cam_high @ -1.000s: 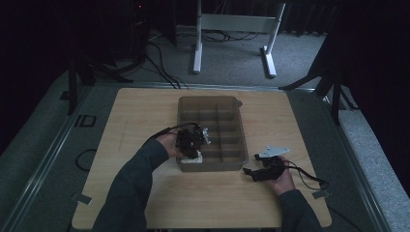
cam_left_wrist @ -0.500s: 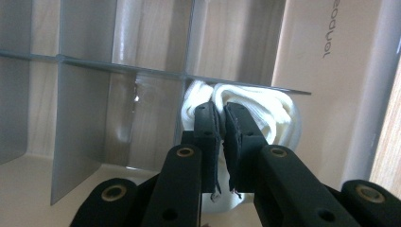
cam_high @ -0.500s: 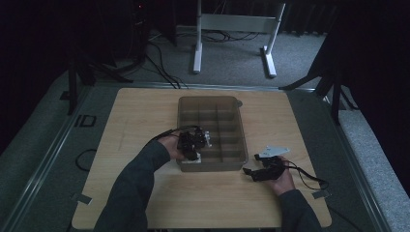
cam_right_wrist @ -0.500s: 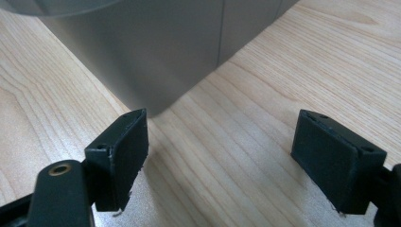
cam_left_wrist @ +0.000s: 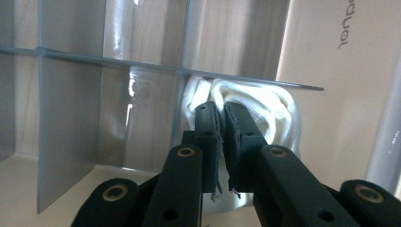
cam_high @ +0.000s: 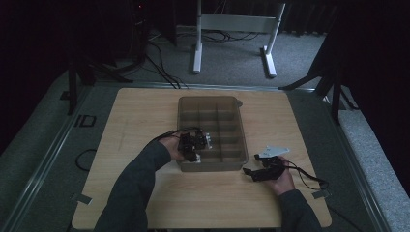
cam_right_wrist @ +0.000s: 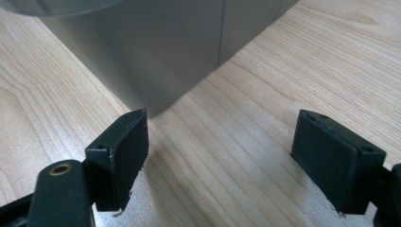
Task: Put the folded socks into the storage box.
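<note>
Standing mid-table, tray (cam_high: 212, 104) leaves bare wood on every side, widest toward the left edge of the table (cam_high: 130, 121). Left gripper (cam_left_wrist: 220, 113) reaches into the tray's near-left compartment, jaws pressed nearly together against a white cord bundle (cam_left_wrist: 265, 101) lying there. Other compartments look empty. Right gripper (cam_right_wrist: 220, 156) rests on the wood beside the tray's near-right corner, jaws wide, holding nothing.

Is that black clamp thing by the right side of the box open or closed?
Open. The right hand-held gripper has its two black jaws set wide apart with bare wooden table between them, beside a corner of the grey translucent plastic compartment box.
</note>
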The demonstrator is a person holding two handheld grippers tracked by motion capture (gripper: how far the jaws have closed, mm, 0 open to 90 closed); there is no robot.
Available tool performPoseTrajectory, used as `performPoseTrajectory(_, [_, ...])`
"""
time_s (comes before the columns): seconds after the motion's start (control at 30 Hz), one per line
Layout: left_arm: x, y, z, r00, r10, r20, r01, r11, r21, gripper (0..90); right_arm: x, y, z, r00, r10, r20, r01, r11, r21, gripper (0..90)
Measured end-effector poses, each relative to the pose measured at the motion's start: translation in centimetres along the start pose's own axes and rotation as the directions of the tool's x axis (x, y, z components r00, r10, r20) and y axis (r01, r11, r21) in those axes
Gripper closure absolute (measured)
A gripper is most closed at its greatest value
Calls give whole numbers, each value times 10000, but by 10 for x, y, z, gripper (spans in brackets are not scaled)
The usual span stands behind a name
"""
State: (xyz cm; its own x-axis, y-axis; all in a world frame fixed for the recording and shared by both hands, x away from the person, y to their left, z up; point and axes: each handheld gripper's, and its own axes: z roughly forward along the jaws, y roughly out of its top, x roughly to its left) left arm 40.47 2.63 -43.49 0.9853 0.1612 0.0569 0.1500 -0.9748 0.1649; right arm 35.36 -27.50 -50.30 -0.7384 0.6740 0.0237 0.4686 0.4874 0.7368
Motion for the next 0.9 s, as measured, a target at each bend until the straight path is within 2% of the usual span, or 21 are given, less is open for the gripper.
performPoseTrajectory(0.2, [-4,4,3,9993,254,-271,-245,9991,332,849,0,0,0,10000,21,6,-21,10000,-4,192])
performPoseTrajectory(0.43, [-5,3,4,9987,407,-307,-396,9986,343,861,0,0,0,10000,27,4,-27,10000,-8,192])
performPoseTrajectory(0.67, [-3,1,4,9991,355,-228,-349,9991,249,862,0,0,0,10000,29,-3,-29,10000,-5,192])
performPoseTrajectory(0.9, [-1,-4,3,9988,361,-327,-347,9986,404,862,0,0,0,10000,29,-8,-29,10000,-6,192])
